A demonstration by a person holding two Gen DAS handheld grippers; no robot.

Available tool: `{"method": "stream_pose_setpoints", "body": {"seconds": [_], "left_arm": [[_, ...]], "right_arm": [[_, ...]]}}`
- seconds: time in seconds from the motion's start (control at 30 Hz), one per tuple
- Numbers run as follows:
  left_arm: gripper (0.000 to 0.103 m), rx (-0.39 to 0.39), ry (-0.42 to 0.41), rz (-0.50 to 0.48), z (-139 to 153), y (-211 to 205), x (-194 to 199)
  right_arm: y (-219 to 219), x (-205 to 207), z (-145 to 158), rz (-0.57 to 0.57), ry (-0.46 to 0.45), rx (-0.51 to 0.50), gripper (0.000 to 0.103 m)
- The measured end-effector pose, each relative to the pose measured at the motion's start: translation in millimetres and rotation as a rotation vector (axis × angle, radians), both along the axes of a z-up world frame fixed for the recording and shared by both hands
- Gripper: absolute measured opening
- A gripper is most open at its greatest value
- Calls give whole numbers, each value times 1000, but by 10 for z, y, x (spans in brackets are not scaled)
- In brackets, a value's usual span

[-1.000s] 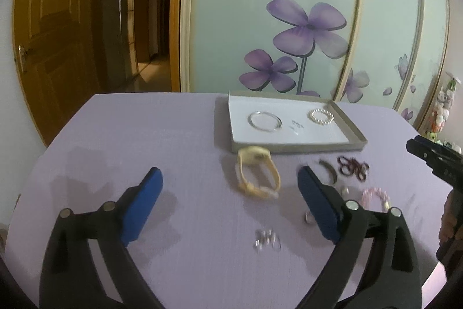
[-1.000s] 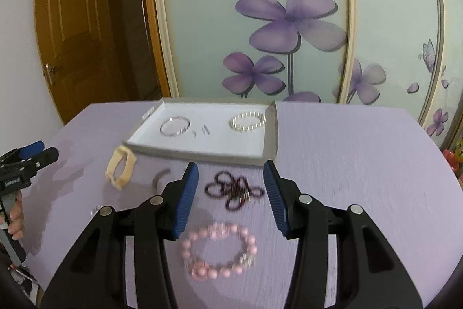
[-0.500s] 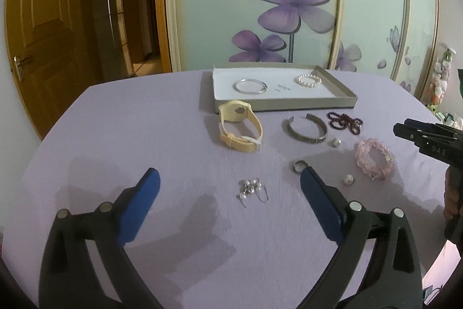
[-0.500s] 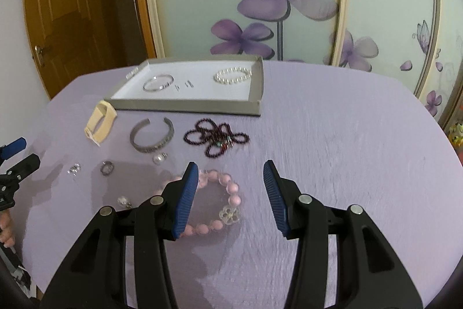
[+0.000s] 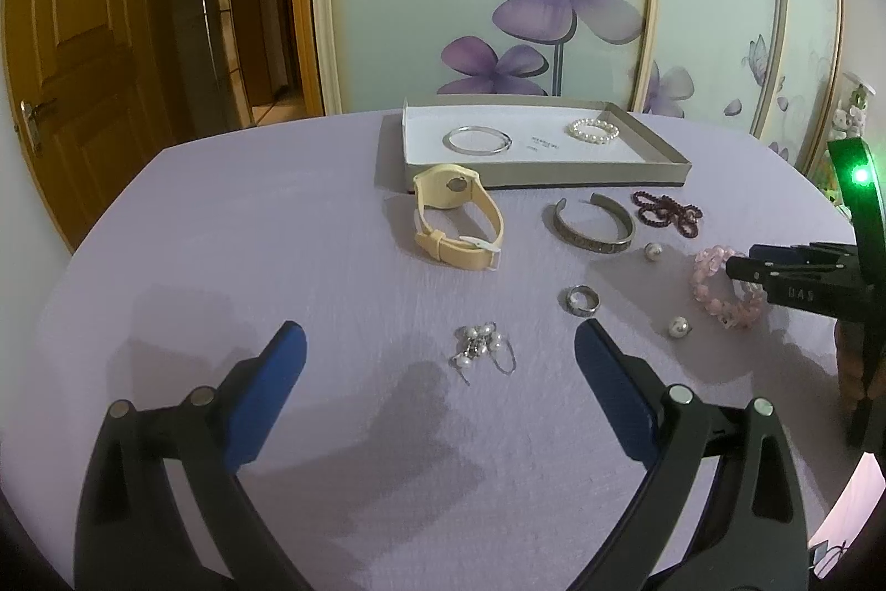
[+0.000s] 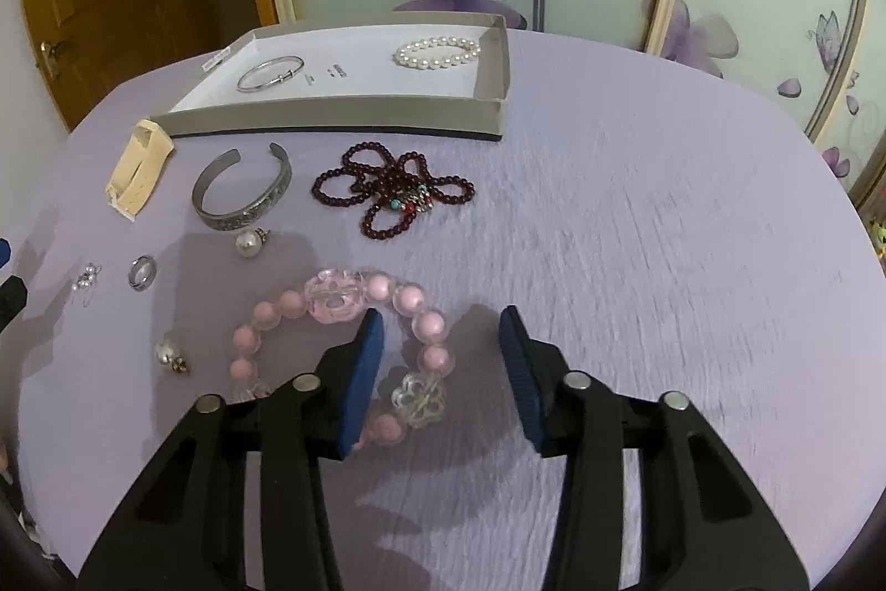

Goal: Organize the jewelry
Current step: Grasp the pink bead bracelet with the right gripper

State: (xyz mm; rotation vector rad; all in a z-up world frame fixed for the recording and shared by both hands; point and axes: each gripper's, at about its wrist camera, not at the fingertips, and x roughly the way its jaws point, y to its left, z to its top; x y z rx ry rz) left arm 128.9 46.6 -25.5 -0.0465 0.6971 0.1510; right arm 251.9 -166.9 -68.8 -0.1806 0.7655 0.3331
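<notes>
Right gripper (image 6: 440, 350): jaws closing astride the pink beaded bracelet (image 6: 338, 325), pads not yet pressing. Left gripper (image 5: 440, 369): wide open above pearl cluster earrings (image 5: 483, 350).

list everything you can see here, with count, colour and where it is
tray: 1, grey, white inside, far side of table
bangle: 1, silver, in tray
pearl bracelet: 1, white, in tray
watch: 1, cream, before tray
cuff: 1, grey metal, beside watch
garnet strand: 1, dark red, before tray
pink bracelet: 1, near side
ring: 1, silver
pearl studs: 2, white
drop earrings: 1 cluster
table: 1, lilac
left gripper: open, over earrings
right gripper: closing, astride pink bracelet
</notes>
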Motion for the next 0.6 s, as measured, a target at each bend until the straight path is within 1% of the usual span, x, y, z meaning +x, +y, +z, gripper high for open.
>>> {"method": "stream_pose_setpoints", "body": {"seconds": [0.07, 0.33, 0.37, 0.4, 0.47, 0.53, 0.6], "left_arm": [[98, 0, 3, 0, -16, -6, 4], [98, -12, 13, -4, -40, 9, 25], [98, -14, 15, -4, -42, 8, 28], [98, -16, 16, -5, -45, 10, 30], [98, -20, 19, -4, -51, 16, 35], [98, -25, 23, -5, -55, 20, 38], [98, -30, 25, -5, -58, 23, 38]], "right_arm": [[26, -5, 2, 8, -2, -5, 37], [31, 16, 1, 11, -1, 4, 36], [34, 31, 2, 13, -2, 5, 32], [38, 33, -2, 19, -3, 7, 20], [63, 22, -5, 38, -3, 6, 14], [77, 15, -1, 39, 0, 8, 14], [60, 0, 25, 42, -4, 34, 13]]}}
